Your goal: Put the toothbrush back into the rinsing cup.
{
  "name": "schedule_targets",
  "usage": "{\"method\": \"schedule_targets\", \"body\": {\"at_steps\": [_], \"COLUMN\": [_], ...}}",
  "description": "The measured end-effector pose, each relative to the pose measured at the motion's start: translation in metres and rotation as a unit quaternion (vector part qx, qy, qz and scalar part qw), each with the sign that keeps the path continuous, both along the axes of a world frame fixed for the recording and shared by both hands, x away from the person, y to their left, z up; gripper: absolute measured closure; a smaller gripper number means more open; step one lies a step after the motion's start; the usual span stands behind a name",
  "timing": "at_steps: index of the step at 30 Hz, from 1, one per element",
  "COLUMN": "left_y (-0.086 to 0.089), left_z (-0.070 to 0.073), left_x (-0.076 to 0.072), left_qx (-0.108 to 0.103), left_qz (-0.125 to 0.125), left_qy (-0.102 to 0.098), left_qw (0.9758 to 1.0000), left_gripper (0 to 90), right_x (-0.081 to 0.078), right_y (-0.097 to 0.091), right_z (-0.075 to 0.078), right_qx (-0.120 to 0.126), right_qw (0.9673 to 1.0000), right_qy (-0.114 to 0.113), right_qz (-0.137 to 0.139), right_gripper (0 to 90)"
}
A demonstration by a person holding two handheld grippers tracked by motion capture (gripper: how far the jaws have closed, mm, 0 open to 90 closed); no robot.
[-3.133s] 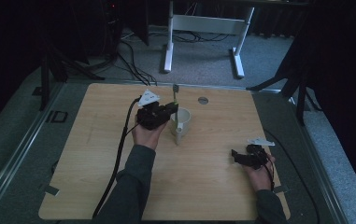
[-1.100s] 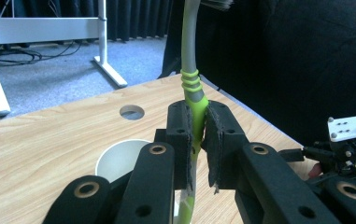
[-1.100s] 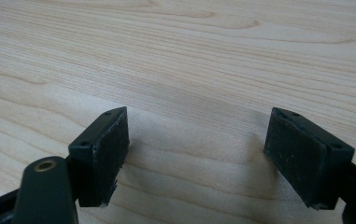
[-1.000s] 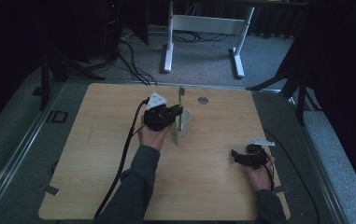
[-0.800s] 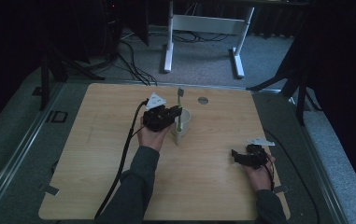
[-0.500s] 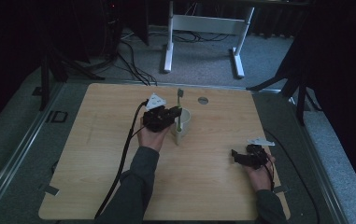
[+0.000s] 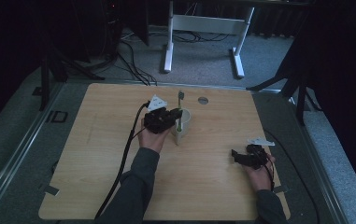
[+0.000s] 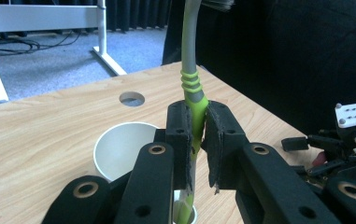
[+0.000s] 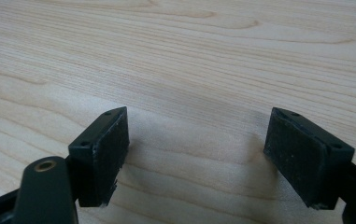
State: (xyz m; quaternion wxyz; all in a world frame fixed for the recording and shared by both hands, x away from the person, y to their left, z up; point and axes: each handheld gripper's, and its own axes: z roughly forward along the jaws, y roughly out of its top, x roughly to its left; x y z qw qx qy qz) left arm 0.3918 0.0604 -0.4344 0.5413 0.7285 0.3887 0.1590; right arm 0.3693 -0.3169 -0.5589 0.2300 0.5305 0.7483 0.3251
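Toothbrush pinched upright over a white cup

High view: the left gripper point(image 7: 173, 119) holds a thin green-and-grey toothbrush point(image 7: 179, 109) upright at the white cup point(image 7: 183, 122), mid-table; the right gripper point(image 7: 237, 156) rests well apart near the table's point(image 7: 96, 163) right edge. Left gripper view: both pads press on the toothbrush's point(image 8: 192, 88) lime-green handle below its ribbed grey neck, bristles at the top, lower end beside the cup point(image 8: 119, 149). Right gripper view: the jaws stand spread wide over bare wood.
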Motion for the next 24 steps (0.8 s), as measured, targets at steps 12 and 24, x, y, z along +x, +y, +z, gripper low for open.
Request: {"method": "schedule_targets", "body": {"at_steps": [12, 24], "left_y": [0.006, 0.024], "left_z": [-0.011, -0.015], "left_x": [-0.013, -0.021], "left_qx": [0.039, 0.036], "left_qz": [-0.026, -0.011], "left_qy": [0.009, 0.005], "left_qw": [0.9989, 0.9993], "left_gripper": [43.6, 41.0], "right_x": [0.000, 0.000], "right_y": [0.000, 0.000], "right_z": [0.000, 0.000], "right_qx": [0.000, 0.000], "right_qw": [1.0000, 1.0000], "right_qy": [0.000, 0.000], "right_qz": [0.001, 0.000], "right_gripper": [21.5, 21.5]}}
